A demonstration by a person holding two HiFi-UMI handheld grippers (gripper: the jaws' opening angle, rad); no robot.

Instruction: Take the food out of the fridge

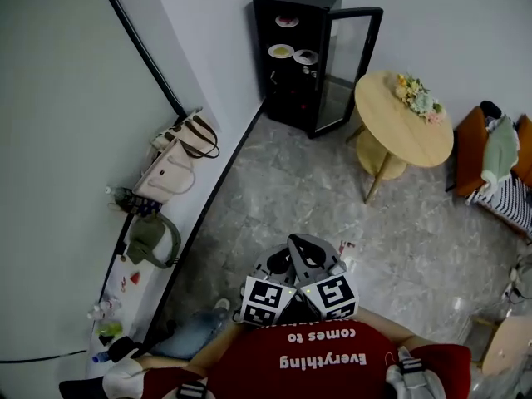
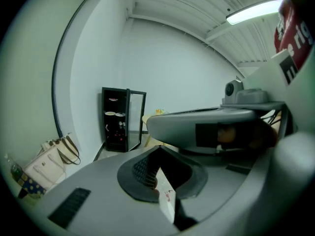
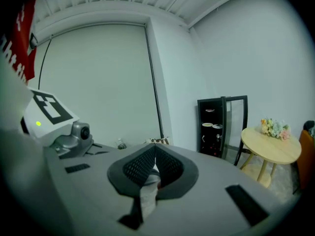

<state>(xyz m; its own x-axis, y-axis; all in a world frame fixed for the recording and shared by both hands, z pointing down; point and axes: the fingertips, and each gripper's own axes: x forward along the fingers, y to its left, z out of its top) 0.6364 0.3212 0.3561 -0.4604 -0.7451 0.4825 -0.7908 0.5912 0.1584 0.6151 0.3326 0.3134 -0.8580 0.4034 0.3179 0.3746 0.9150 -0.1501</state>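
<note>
Left gripper and right gripper sat at chest height, jaws pressed together, empty; likely an approach posture. Plates of food sat shelved in the open fridge, well apart.

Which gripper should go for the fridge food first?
Left, but barely. The left gripper and right gripper sit side by side, both far from the fridge. Its open door and the round table stand on the right, so the left has the clearer way in.
</note>
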